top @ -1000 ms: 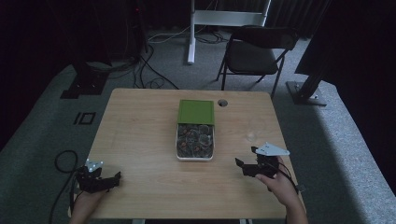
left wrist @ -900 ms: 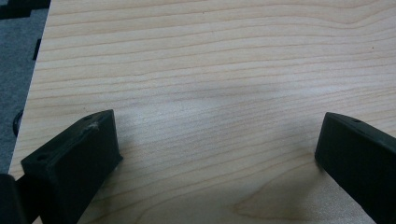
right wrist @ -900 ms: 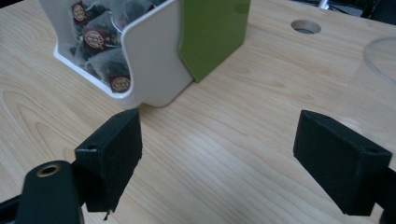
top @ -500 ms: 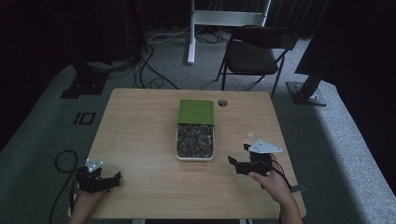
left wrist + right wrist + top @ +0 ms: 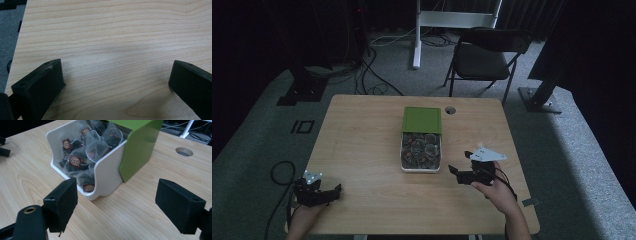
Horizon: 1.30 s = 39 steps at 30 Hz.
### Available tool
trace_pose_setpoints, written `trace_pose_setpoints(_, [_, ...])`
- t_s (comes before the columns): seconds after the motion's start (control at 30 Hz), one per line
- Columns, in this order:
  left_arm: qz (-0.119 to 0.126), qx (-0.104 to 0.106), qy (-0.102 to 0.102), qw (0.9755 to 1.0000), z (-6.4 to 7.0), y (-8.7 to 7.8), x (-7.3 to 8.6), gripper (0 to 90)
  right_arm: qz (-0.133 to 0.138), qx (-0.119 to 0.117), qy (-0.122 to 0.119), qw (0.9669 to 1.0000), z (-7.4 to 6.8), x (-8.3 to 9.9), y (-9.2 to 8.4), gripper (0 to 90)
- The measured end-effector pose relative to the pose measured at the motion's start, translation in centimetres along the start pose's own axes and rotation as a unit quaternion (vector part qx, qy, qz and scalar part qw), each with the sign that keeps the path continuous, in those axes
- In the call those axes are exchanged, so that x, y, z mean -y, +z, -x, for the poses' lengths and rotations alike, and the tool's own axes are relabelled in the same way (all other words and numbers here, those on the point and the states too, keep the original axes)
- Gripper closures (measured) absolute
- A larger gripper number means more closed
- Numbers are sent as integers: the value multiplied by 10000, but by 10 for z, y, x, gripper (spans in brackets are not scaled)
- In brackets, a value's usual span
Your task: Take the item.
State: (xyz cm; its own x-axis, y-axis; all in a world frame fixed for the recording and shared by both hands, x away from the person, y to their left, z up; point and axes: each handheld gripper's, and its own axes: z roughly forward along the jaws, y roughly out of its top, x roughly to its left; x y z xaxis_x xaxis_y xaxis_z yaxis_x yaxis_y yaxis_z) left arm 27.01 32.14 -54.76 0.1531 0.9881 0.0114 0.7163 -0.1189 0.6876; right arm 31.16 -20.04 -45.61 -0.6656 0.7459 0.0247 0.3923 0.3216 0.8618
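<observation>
Nearest us, our left gripper rests low at the table's near left corner, jaws spread wide over bare wood. Farther in, our right gripper hovers just beside the white box, jaws wide apart and holding nothing, aimed at its open near end. Inside lie pyramid tea bags with small dark tags, heaped under a green lid that covers the far half. We judge this the approach step: reaching for a tea bag. Next, we would need to lift over the white rim, dip in, and close on one bag alone. Beyond the table stands a folding chair.
</observation>
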Motion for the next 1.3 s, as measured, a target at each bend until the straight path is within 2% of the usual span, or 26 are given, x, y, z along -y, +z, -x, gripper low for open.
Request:
trace_pose_setpoints(0.37, [1,0,0,10000,0,0,0,2,21,-154,-197,9997,-10,-16,14,216])
trace_pose_setpoints(0.83, [1,0,2,10000,0,0,0,2,-1,-307,-332,9990,-18,-29,31,239])
trace_pose_setpoints(1.13, [3,-1,-1,10000,0,0,0,2,-15,-410,-422,9983,-25,-36,46,300])
trace_pose_setpoints(1.3, [7,-1,-7,10000,0,0,0,2,-14,-347,-506,9981,-26,-37,54,357])
